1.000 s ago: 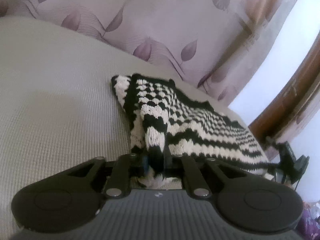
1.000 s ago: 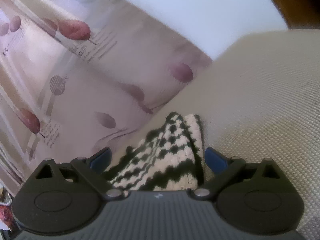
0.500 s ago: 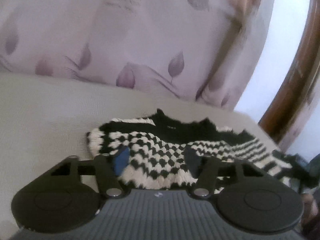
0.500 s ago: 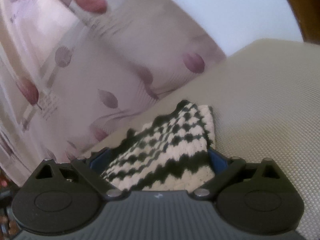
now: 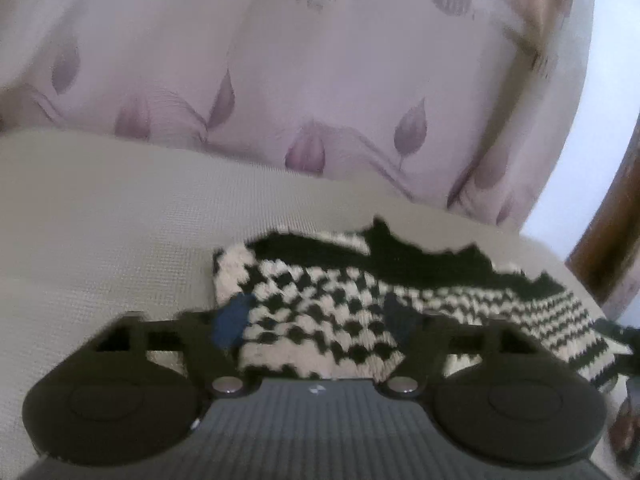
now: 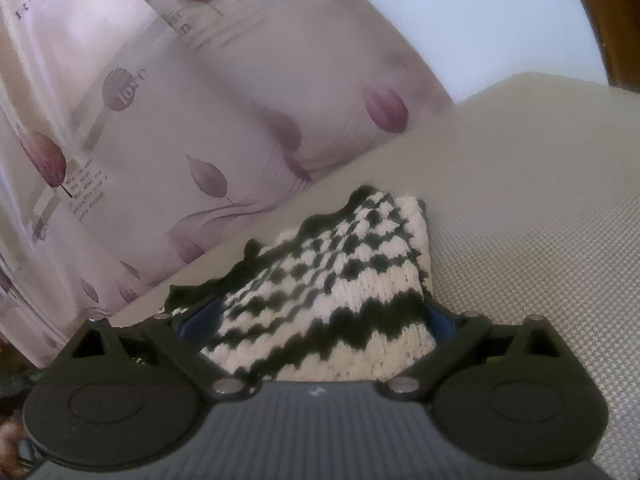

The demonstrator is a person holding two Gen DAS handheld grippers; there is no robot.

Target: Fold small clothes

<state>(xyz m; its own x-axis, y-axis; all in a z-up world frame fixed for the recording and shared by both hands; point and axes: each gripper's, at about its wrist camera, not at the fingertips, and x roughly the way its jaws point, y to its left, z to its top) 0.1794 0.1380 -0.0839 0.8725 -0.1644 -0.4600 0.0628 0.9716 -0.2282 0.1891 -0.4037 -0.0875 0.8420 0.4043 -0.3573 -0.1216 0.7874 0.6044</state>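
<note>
A small black-and-white knitted garment (image 5: 340, 312) lies folded on a beige cushioned surface (image 5: 100, 232). My left gripper (image 5: 316, 320) is open, its blue-padded fingers (image 5: 232, 320) spread on either side of the garment's near left corner, holding nothing. The same garment shows in the right wrist view (image 6: 332, 284). My right gripper (image 6: 316, 320) is open too, its fingers (image 6: 438, 318) wide apart around the garment's near edge, which lies loose between them.
A pale curtain with purple leaf prints (image 5: 320, 80) hangs just behind the surface, also in the right wrist view (image 6: 160, 120). A brown wooden frame (image 5: 612, 248) stands at the right. The beige surface (image 6: 540, 220) stretches to the right of the garment.
My left gripper was shut on a pinched fold of the garment; it has opened, let go and pulled back. The garment now lies flat. My right gripper stayed open and drew back slightly.
</note>
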